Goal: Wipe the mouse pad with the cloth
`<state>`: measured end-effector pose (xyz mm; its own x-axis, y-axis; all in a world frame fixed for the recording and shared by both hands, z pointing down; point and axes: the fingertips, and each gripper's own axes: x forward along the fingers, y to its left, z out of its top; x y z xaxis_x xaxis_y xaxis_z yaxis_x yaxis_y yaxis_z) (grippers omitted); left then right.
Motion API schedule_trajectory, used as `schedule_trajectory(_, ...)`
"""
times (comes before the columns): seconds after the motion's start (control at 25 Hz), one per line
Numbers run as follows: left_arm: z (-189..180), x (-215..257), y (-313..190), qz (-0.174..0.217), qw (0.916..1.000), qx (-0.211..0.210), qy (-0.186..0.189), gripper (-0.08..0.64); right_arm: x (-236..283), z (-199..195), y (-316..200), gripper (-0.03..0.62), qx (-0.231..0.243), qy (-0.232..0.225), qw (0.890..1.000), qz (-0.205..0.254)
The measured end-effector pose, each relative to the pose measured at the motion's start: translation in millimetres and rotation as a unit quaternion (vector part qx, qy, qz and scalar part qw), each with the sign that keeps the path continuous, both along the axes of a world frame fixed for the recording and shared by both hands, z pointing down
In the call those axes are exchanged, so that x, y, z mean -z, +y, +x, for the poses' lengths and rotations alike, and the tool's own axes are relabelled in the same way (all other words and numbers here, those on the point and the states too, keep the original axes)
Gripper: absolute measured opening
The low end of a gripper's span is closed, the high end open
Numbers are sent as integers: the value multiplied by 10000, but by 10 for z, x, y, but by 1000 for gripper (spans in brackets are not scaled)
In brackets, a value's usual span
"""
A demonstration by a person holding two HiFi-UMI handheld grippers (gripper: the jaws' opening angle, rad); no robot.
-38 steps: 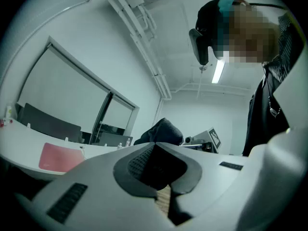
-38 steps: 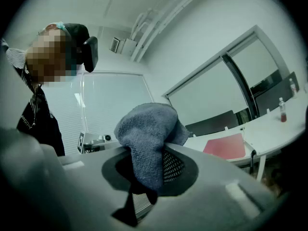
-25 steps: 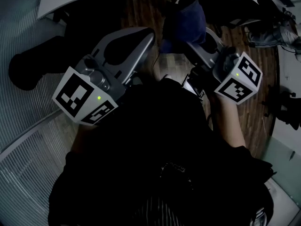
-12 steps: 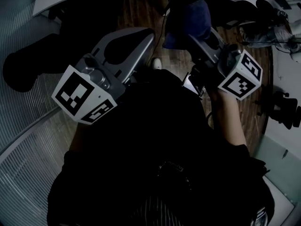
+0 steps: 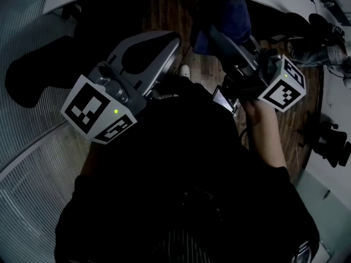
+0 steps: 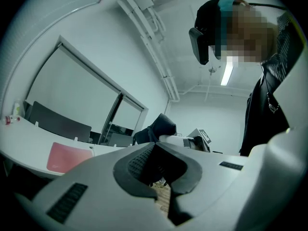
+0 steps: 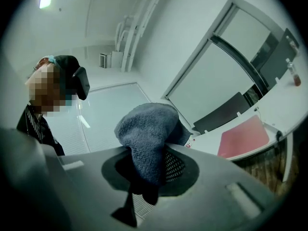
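Blue terry cloth [image 7: 147, 129] is clamped between the jaws of the right gripper [image 7: 150, 150]. It is bunched into a thick wad that bulges up and out past their tips. The left gripper [image 6: 155, 144] has its jaws closed tip to tip with nothing between them, only the bare hollow behind the tips. Below both pairs of jaws in the head view lies a wooden floor [image 5: 164, 15]. Beyond them, well apart from the cloth, the pink mouse pad [image 6: 70, 157] lies flat on a curved white surface [image 6: 29, 150]. It sits off to the left of the left jaws and to the right of the right jaws.
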<state>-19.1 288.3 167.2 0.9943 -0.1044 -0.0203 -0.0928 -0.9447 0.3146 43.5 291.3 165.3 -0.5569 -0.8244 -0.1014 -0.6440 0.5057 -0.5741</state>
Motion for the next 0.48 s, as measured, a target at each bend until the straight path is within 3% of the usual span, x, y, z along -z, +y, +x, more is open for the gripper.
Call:
schedule_trajectory(0.12, -45, -33, 30, -44, 10000, 54, -69, 8, 2, -26, 20, 69, 68, -85, 9999, 59)
schedule_trajectory(0.32, -72, -8, -14, -28, 9998, 98, -184, 8, 65, -40, 11, 69, 280, -719, 9969, 120)
schedule_trajectory(0.48, -48, -12, -33, 55, 9996, 117, -242, 8, 26, -44, 29, 69, 362, -609, 9974, 147)
